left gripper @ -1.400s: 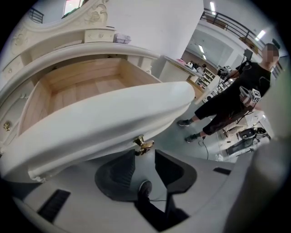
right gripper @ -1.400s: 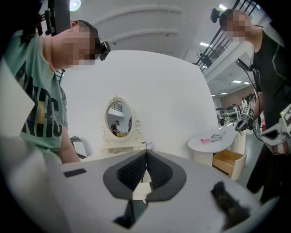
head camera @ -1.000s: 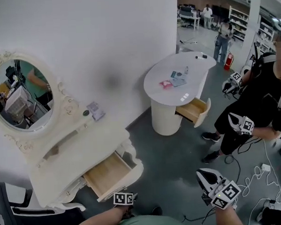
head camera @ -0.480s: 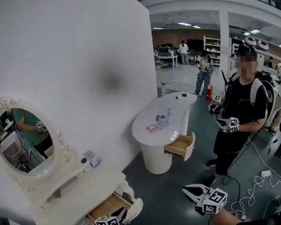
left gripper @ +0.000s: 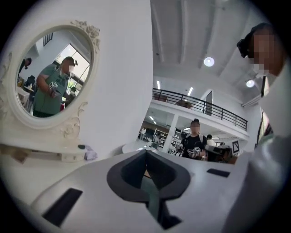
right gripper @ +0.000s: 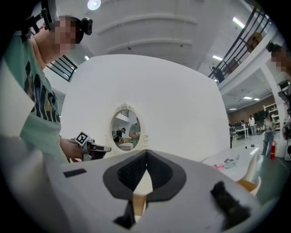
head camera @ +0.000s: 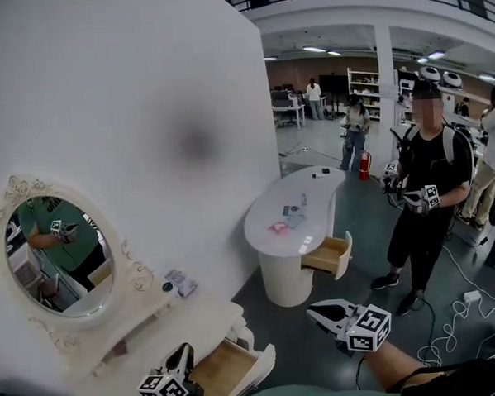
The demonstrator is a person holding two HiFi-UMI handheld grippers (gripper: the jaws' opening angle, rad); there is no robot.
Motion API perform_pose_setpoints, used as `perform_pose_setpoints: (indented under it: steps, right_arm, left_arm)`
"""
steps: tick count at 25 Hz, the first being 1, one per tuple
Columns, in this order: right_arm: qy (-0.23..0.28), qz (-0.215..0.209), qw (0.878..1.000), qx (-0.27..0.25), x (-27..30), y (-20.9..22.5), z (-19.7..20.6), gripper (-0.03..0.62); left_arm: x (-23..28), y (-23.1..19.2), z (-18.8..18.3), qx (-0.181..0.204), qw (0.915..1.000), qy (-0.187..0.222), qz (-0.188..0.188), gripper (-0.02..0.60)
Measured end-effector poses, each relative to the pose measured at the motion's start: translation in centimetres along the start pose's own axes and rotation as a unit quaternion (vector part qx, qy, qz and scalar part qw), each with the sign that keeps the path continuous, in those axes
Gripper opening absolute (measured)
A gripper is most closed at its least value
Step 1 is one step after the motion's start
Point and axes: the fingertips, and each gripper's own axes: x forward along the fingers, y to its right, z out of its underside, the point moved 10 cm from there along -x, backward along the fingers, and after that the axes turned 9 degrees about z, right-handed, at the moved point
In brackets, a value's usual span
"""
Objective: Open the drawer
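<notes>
The vanity's drawer (head camera: 227, 369) stands pulled well out from the front of the vanity (head camera: 167, 325), its bare wooden inside showing, so the opening looks done rather than pending; that would explain why neither gripper is on it. The left gripper (left gripper: 146, 152) is clenched on nothing, jaw tips meeting, and hangs just above the drawer's front corner, aimed roughly level past the vanity's oval mirror (head camera: 58, 244); the right gripper (right gripper: 146, 152) is likewise closed and empty, held well to the right of the vanity over bare floor, looking back toward it. Both seem parked clear of the furniture, not set for a pull. On the vanity's shelf under the mirror lie 1 small dark round thing (head camera: 167, 286) and 1 pale packet (head camera: 182, 282). Farther right of the vanity stands a rounded white table (head camera: 294, 211) with its own drawer (head camera: 329, 255) open, and beyond it a person in black (head camera: 425, 184) holding 2 grippers; cables (head camera: 453, 323) trail on the floor there. Nothing stands in front of the vanity's drawer.
</notes>
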Motion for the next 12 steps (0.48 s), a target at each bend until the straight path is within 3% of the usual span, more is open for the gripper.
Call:
perform_pose_setpoints:
  steps: [7,12]
  right_arm:
    - [0.011,-0.045,0.999,0.001,5.6,-4.5,0.0,0.011]
    - [0.007,-0.113,0.994,0.008,8.3,-5.6,0.1,0.011]
  left_arm:
    - [-7.0,-1.0,-2.5,0.058,0.9981,0.022,-0.001,0.009]
    - [-9.9,1.1,-1.9,0.06,0.9968,0.037,-0.039,0.009]
